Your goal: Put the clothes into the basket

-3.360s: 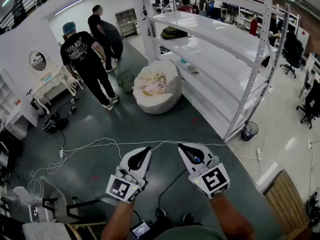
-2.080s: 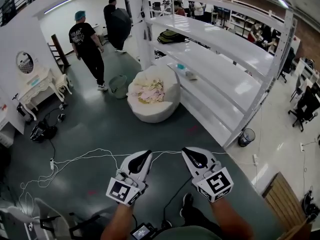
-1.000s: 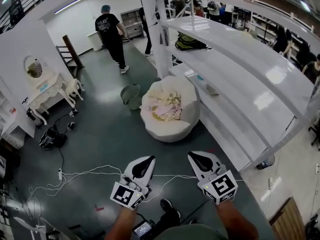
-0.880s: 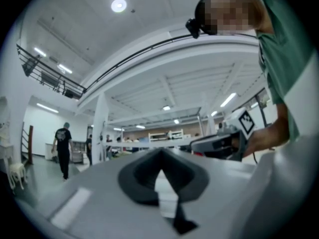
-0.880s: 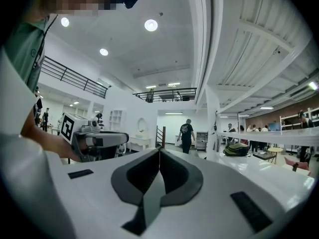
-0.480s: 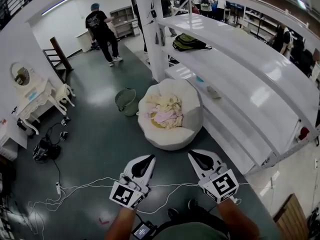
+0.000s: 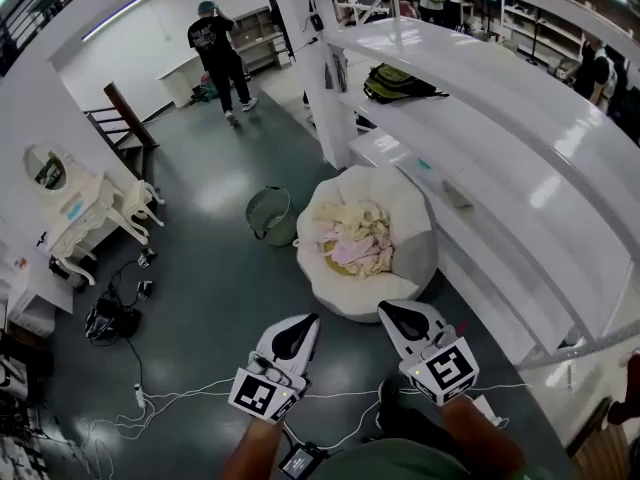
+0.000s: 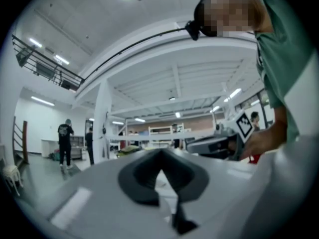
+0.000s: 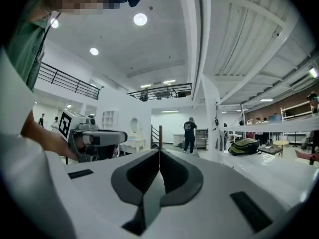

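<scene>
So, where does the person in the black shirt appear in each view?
Head view: the person is at the top, left of centre.
Left gripper view: the person is small, at the far left.
Right gripper view: the person is just right of centre.
Shared landmark: the white pillar, to the right of the person in all three views.

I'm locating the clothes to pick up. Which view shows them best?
The head view: the clothes lie heaped on the white beanbag, seen from above, near the green basket. Both gripper views look level across the room and show no clothes.
</scene>
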Demonstrator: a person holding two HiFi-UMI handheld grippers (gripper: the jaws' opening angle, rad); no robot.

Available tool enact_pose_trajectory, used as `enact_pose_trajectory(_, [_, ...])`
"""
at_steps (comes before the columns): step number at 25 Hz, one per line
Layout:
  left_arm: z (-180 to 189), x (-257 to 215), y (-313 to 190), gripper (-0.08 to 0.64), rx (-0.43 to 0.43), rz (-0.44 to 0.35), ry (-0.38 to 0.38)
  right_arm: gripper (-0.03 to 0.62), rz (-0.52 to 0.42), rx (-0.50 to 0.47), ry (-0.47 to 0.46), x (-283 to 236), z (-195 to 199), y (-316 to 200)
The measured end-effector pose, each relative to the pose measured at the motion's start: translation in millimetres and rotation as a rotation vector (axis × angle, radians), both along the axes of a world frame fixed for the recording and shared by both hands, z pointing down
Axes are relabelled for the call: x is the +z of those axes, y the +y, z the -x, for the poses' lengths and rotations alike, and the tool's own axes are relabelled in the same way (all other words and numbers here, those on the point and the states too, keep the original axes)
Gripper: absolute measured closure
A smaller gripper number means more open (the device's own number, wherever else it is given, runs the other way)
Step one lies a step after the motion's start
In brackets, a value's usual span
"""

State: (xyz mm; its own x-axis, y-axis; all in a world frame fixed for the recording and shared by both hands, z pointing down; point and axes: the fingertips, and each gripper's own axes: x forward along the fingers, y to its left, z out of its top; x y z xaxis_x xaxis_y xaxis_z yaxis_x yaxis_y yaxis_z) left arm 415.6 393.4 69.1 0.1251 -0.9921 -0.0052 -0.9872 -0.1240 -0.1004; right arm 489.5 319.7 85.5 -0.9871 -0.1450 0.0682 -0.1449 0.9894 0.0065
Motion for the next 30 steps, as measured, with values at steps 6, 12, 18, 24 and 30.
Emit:
enact_pose_trajectory(6, [59.4,5.2,-64.1,0.558,-0.027,0.015,-0.004,0.586,0.021,-0.02,0.017,11.6,66.9,-63.5])
enact_pose_trajectory(12, [117.0,27.4,-112.9,0.558,0.001,0.043,0.004,0.586,0.032,-0.004,0.045,27.7,124.9,-102.8])
enact_pose_trajectory(18, [191.2,42.4,-150.5,0.558,0.079,0.038,0.023,0.586,0.031,0.078,0.073,45.6,193.4,-134.8])
enact_pose_trajectory(24, [276.3,45.7,-178.3,0.558,0.176,0.022,0.019,0.586,0.023,0.226,0.082,55.6,266.8,-160.3])
enact_pose_trajectory(30, [333.1,68.4,-219.3,0.558,0.233,0.072,0.044,0.586,0.055,0.321,0.11,71.1,315.1,-185.8])
